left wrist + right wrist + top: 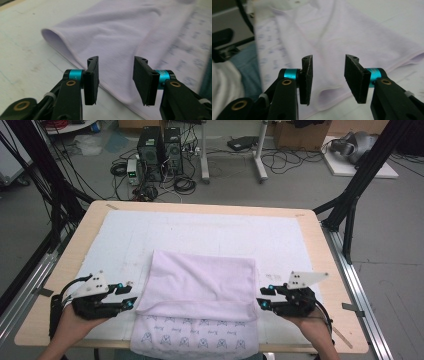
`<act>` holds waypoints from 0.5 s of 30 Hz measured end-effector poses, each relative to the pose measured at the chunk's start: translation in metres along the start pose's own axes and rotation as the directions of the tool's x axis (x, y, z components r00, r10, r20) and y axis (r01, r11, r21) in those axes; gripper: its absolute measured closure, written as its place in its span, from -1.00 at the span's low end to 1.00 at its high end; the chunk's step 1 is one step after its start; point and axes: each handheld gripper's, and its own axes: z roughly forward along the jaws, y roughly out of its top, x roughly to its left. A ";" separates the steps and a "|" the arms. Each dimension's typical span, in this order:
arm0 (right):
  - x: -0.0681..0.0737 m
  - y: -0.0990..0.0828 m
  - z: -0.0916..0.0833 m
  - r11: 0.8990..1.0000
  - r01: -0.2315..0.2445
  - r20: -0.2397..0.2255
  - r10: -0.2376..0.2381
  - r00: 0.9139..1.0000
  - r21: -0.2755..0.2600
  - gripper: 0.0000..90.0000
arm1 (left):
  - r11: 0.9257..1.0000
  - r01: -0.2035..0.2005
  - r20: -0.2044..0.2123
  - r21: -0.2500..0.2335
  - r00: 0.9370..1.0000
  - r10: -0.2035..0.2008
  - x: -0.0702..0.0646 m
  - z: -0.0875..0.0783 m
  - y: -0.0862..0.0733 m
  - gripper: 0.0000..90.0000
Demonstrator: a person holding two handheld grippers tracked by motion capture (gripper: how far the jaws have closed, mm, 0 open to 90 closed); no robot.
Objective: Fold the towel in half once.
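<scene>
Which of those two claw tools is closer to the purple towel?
Roughly equal; neither is clearly nearer. The left gripper sits at the towel's left edge, the right gripper at its right edge, both with jaws open.

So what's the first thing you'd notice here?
The lilac towel, folded over at the near middle of the table, its printed end hanging off the near edge. Next, the two black grippers flanking it, the left gripper and right gripper, jaws open and pointing in at the towel's sides. Behind the table, cables and computer towers clutter the floor.
</scene>
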 end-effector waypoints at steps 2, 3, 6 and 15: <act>-0.015 0.009 0.011 0.999 0.001 0.040 -0.003 0.999 0.037 0.19 | 1.000 0.008 -0.020 0.008 1.000 -0.008 0.011 0.013 0.008 0.20; -0.022 0.012 0.016 0.999 -0.002 0.048 -0.001 0.999 0.053 0.18 | 1.000 0.030 -0.026 -0.002 0.999 -0.030 0.021 0.023 0.013 0.19; -0.050 0.022 0.034 0.997 -0.024 0.102 0.016 0.995 0.079 0.10 | 0.997 0.081 -0.074 -0.013 0.994 -0.081 0.044 0.048 0.023 0.18; -0.111 0.039 0.081 0.978 -0.112 0.182 0.079 0.980 0.176 -0.15 | 0.969 0.238 -0.187 0.069 0.957 -0.222 0.106 0.122 0.041 -0.04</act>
